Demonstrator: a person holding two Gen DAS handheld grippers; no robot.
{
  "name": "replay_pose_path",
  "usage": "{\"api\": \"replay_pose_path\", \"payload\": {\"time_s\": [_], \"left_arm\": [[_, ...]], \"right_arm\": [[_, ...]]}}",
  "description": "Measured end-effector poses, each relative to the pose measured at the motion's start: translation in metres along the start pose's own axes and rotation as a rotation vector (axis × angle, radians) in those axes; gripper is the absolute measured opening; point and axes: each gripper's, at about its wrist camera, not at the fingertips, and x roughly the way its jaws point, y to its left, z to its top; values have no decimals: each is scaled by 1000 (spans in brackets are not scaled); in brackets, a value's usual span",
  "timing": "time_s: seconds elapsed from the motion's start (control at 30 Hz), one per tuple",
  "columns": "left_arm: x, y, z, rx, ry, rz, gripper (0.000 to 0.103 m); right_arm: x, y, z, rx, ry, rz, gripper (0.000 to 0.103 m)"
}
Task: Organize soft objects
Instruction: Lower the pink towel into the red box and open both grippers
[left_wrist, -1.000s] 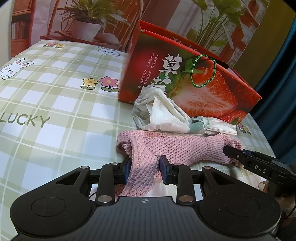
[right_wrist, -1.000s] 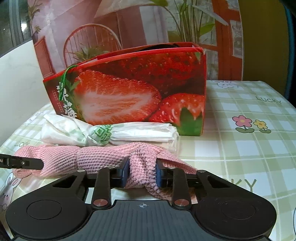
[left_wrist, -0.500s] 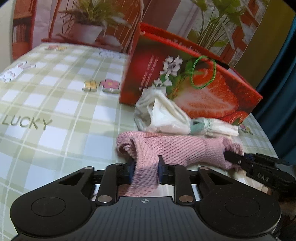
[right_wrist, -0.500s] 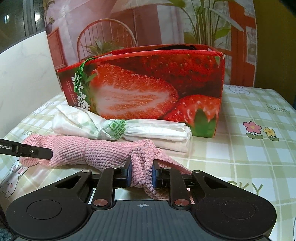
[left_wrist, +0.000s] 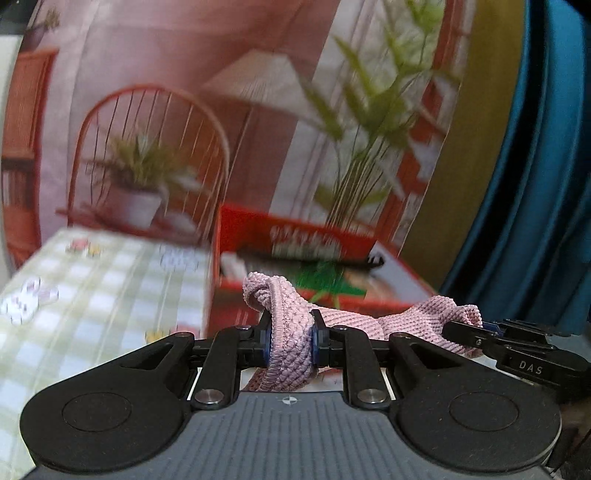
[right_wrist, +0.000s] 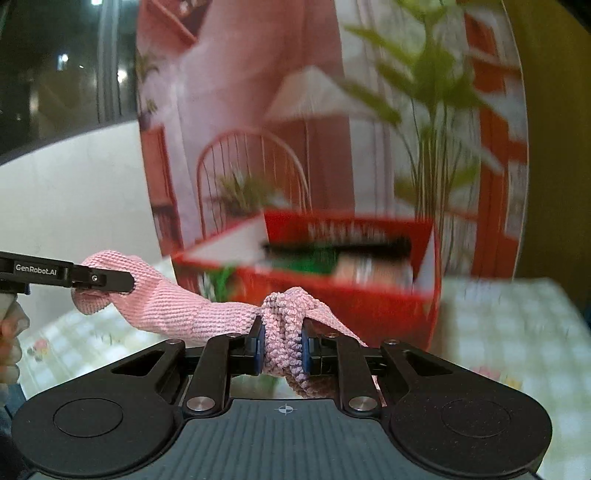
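- Both grippers have risen since the earlier frames: the pink knit cloth (left_wrist: 291, 332) that lay on the checked tablecloth (left_wrist: 92, 295) now hangs in the air between them, and the white plastic bag seen behind it earlier is out of sight.
- Nearest in the left wrist view, the left gripper (left_wrist: 291, 341) is clenched on one end of the cloth; its blue pads (left_wrist: 266, 341) squeeze the bunched knit from both sides, and a loop of fabric stands up above the jaws at about 11 o'clock.
- From that grip the cloth runs toward 3 o'clock, where the right gripper (left_wrist: 476, 332) pinches its other end.
- In the right wrist view the right gripper (right_wrist: 282, 349) is likewise clamped on a twisted bunch of the cloth (right_wrist: 192, 314), pads pressed to it on either side, with a tail hanging below the jaws.
- From there the cloth stretches toward 9 o'clock, up to the left gripper's finger (right_wrist: 103, 280), which bites the far end; part of a hand (right_wrist: 11, 339) shows at the frame edge below it.
- Beyond the cloth, at 12 o'clock in both views, stands the red strawberry box (right_wrist: 388, 314), open at the top; the motion blur hides what lies inside.
- The box rests on the tablecloth, which spreads toward 9 o'clock in the left view and 3 o'clock in the right.
- Farthest back hangs a printed backdrop (left_wrist: 166, 110) showing a chair, a lamp and plants, with a blue curtain (left_wrist: 535, 184) at 2 o'clock in the left view.
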Motion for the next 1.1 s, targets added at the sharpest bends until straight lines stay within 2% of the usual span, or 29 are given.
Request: {"api": "replay_pose_path", "payload": {"time_s": [0.13,0.3,0.53,0.77,0.87,1.0,1.1], "left_arm": [[0,-7,16,17,-29,-5,20],[12,-14,36,36,-43,-21,20],[67,-16,71,12,-20,-32,20],[131,-8,98,-46,1,-37,23],[153,-5,99,-31,25,-22,33],[174,2,95,-34,57,-9,35],[179,6,92,-30,69,-19,36]], "right_arm": [[-9,-3,20,-18,-53,-9,17],[-2,-10,41,-47,-75,-39,17],[30,-25,74,-50,-94,-122,17],[83,-49,104,-26,-44,-241,16],[103,-61,112,-10,-23,-292,16],[128,-72,113,7,16,-348,16],[146,-73,107,18,64,-353,16]]}}
